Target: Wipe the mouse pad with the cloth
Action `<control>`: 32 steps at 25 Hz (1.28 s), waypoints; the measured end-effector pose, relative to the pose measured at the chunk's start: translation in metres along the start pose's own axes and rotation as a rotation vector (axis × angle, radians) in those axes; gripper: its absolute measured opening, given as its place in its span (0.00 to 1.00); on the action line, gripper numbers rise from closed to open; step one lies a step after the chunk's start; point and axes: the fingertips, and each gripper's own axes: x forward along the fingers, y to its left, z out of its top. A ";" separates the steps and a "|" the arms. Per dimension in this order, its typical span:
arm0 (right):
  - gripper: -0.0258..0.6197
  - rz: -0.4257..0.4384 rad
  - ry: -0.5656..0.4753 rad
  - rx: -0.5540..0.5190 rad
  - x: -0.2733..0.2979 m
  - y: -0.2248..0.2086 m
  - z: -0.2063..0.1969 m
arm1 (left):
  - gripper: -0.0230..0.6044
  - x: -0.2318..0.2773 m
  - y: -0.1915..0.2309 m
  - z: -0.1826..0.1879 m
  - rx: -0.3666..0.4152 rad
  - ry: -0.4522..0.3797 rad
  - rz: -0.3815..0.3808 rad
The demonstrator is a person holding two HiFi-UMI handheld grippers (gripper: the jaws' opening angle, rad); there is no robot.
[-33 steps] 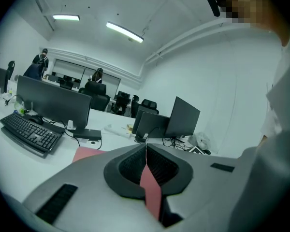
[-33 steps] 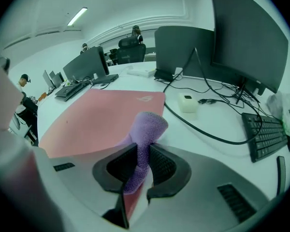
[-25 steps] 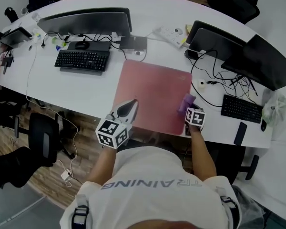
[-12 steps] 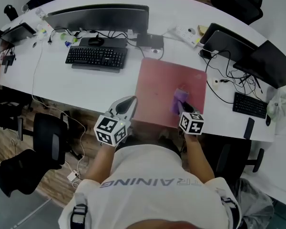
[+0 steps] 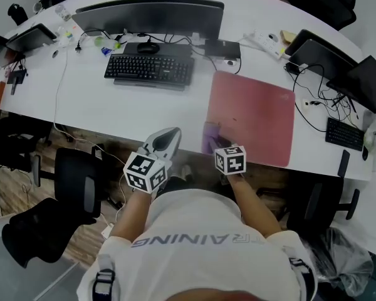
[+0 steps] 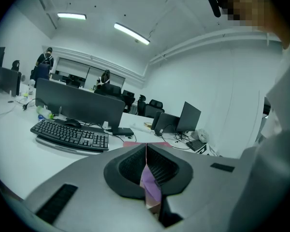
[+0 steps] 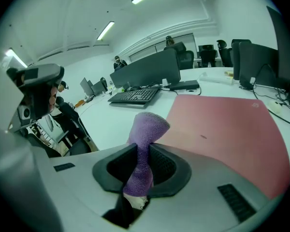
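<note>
Your left gripper (image 5: 172, 135) hangs off the desk (image 5: 113, 108) edge at 9 o'clock of the right one. Its jaws are pressed together on nothing, likely parked clear of the stroke. Your right gripper (image 7: 137, 161) clamps the cloth (image 7: 146, 127) by its middle, so a purple tuft sticks out ahead for rubbing. That tuft is over the pad (image 5: 257, 115), at its 8 o'clock corner. The keyboard (image 5: 149, 69) lies beyond, at 10 o'clock.
</note>
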 end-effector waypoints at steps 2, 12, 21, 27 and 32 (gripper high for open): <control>0.18 0.009 0.037 -0.022 0.016 0.014 -0.010 | 0.09 -0.006 0.006 -0.003 -0.006 0.006 -0.002; 0.18 -0.052 0.124 -0.049 0.042 0.001 -0.043 | 0.09 -0.010 0.006 -0.010 -0.009 0.019 -0.035; 0.18 -0.069 0.132 -0.018 0.015 -0.044 -0.059 | 0.09 0.020 -0.044 -0.003 -0.007 0.011 -0.075; 0.18 -0.090 0.132 0.014 -0.021 -0.096 -0.074 | 0.09 0.051 -0.093 -0.004 0.001 0.021 -0.084; 0.18 -0.119 0.130 0.040 -0.061 -0.151 -0.089 | 0.09 0.076 -0.140 -0.013 -0.004 0.030 -0.101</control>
